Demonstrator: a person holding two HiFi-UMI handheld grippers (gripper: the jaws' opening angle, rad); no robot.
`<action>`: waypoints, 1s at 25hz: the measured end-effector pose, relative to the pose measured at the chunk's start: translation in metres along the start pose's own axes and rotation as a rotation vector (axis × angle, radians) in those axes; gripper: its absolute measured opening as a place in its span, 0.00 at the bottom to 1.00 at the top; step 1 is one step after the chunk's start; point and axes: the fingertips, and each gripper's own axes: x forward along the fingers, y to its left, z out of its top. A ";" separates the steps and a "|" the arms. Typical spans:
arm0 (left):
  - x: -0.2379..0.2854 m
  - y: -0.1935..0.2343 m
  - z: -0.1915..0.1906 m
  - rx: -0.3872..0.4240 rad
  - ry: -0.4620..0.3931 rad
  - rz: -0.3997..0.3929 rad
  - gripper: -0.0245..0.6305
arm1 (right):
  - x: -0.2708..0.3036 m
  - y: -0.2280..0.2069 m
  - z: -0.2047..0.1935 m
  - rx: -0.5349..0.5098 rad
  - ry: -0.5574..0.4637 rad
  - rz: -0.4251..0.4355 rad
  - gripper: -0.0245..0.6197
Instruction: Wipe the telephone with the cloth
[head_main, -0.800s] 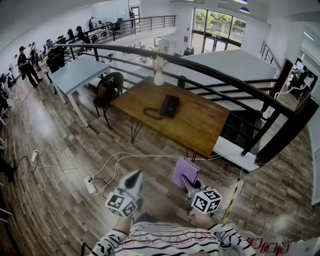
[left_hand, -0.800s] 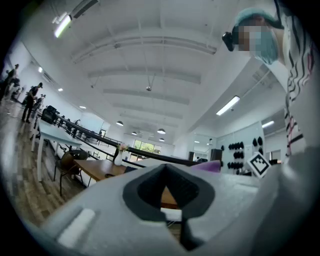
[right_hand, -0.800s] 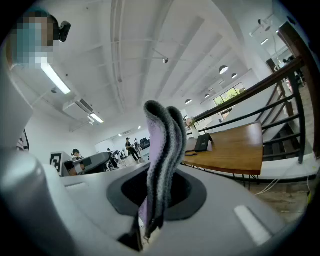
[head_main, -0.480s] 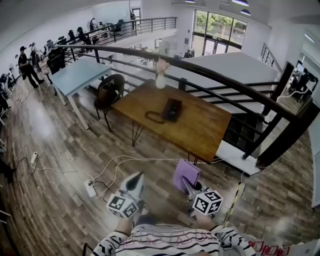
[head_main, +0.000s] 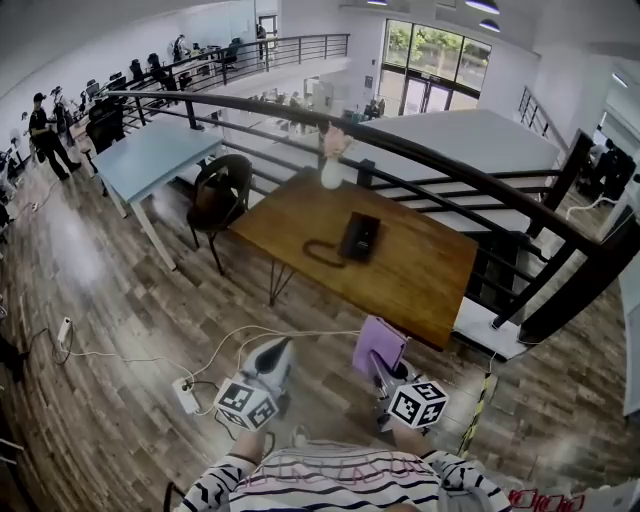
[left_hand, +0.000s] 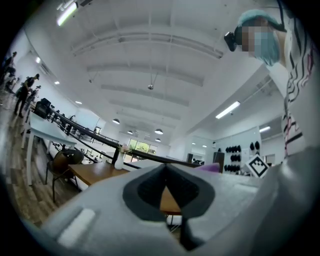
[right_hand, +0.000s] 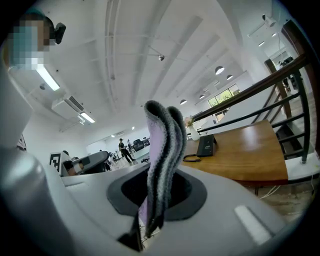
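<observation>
- Office mezzanine: person stands on the wood floor (head_main: 130, 300), well apart from the wooden counter (head_main: 430, 270). Both tools are held low and close to the body, prob. a carry posture for the walk-up, not a working reach.
- On the counter: telephone (head_main: 359, 237) sits near the middle, its cord (head_main: 322, 253) looped just to the left. A vase (head_main: 332, 172) w/ flowers stands at the far edge by the railing (head_main: 450, 160). Nothing touches the telephone.
- R side: right tool (head_main: 377, 372) has its jaws pinched tight on a folded purple cloth (head_main: 379, 346), which stands up out of the tips. It is gripped at the lower edge, prob. so a free flap is left to drag over the telephone.
- L side: left tool (head_main: 275, 352) has its tips together w/ nothing btwn them. A small gap behind the tips shows only the counter beyond. Prob. kept free to steady the telephone.
- Status: wiping not begun, by the look of it. Next move calls for closing on the counter & bringing the cloth down onto the telephone's top.
- Risk: a one-sided push could slide the telephone or snag the cord.
</observation>
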 end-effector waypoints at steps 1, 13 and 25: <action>0.004 0.011 0.004 0.004 0.002 -0.007 0.04 | 0.012 0.000 0.002 0.002 -0.004 -0.008 0.12; 0.050 0.110 0.012 -0.026 0.034 -0.067 0.04 | 0.100 -0.015 0.017 0.032 -0.033 -0.105 0.12; 0.159 0.139 0.000 -0.054 0.042 -0.023 0.04 | 0.161 -0.102 0.069 0.008 0.016 -0.063 0.12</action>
